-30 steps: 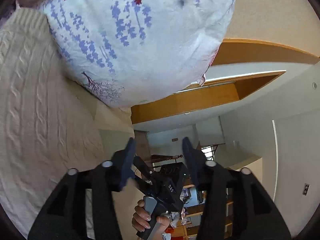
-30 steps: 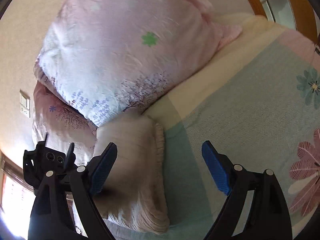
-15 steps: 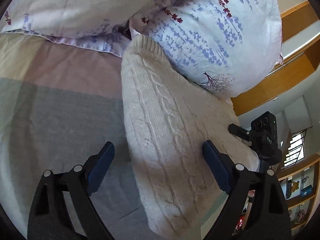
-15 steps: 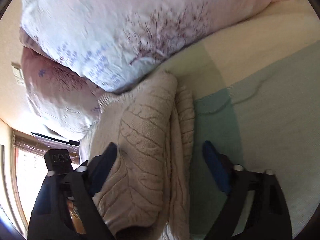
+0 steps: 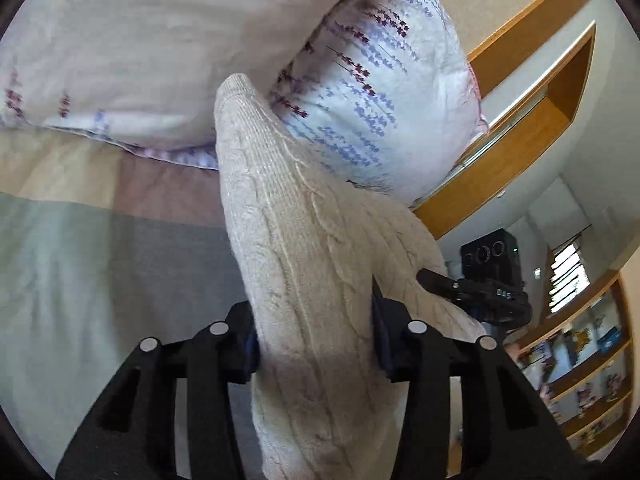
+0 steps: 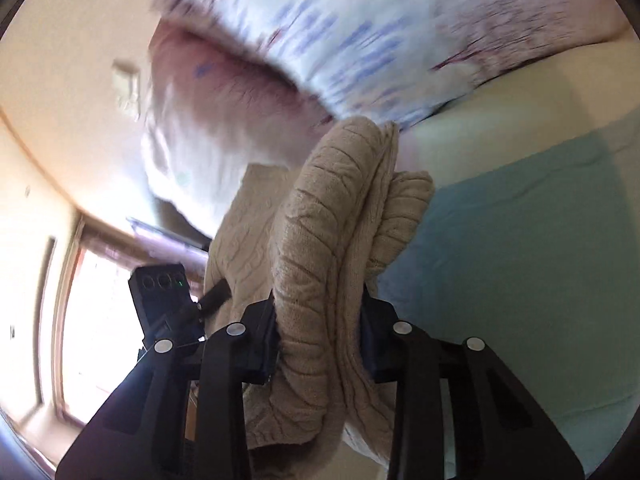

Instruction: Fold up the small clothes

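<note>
Bedroom setting, bed [image 5: 100, 264] with a pastel patchwork sheet, two flowery pillows [image 5: 380, 120] piled at the far end, wooden shelves off to the right. Cream cable-knit sweater [image 5: 304, 264] bunched up on the bed, far end tucked against the pillows. Left tongs [image 5: 314, 340] closed narrow on a thick fold of it, right tongs [image 6: 318, 332] likewise pinching a doubled-up roll of the knit, seen in the right wrist view. Right view pretty smeared up top, so no pillow detail there. Looks like the pick-up step: both ends gripped, nothing folded neatly yet. Next move probably calls for lifting it away from the pillows, spreading it flat on open sheet, then starting the fold. Chunky knit, so likely to sag and slip if gripped loosely.
</note>
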A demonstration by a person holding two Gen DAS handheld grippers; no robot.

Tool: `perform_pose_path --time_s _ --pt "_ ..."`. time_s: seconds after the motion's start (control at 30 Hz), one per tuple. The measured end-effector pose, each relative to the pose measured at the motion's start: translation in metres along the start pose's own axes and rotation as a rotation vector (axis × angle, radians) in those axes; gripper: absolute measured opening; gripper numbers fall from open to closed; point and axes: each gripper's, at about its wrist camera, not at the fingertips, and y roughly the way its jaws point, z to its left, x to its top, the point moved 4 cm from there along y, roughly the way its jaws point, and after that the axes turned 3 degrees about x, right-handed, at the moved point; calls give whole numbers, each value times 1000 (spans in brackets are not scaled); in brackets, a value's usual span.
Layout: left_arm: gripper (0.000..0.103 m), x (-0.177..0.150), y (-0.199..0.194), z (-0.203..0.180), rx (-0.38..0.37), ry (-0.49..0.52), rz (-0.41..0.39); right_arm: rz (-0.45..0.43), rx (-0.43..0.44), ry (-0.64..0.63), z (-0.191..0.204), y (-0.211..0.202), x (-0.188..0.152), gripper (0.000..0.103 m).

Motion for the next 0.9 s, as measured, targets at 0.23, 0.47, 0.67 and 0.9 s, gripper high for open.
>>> perform_pose_path --time_s 0.23,0.47,0.67,0.9 --pt "81 -12 -48 17 400 153 -129 -120 -197 -3 -8 -15 -11 66" --pt "87 -29 -62 -3 390 171 -177 -42 -198 50 -6 12 4 26" --pt "87 -58 -73 -2 439 219 -153 -149 -354 146 -30 -25 2 8" --pt "88 -80 -79 3 524 250 -136 -283 -399 -10 21 -79 -20 54"
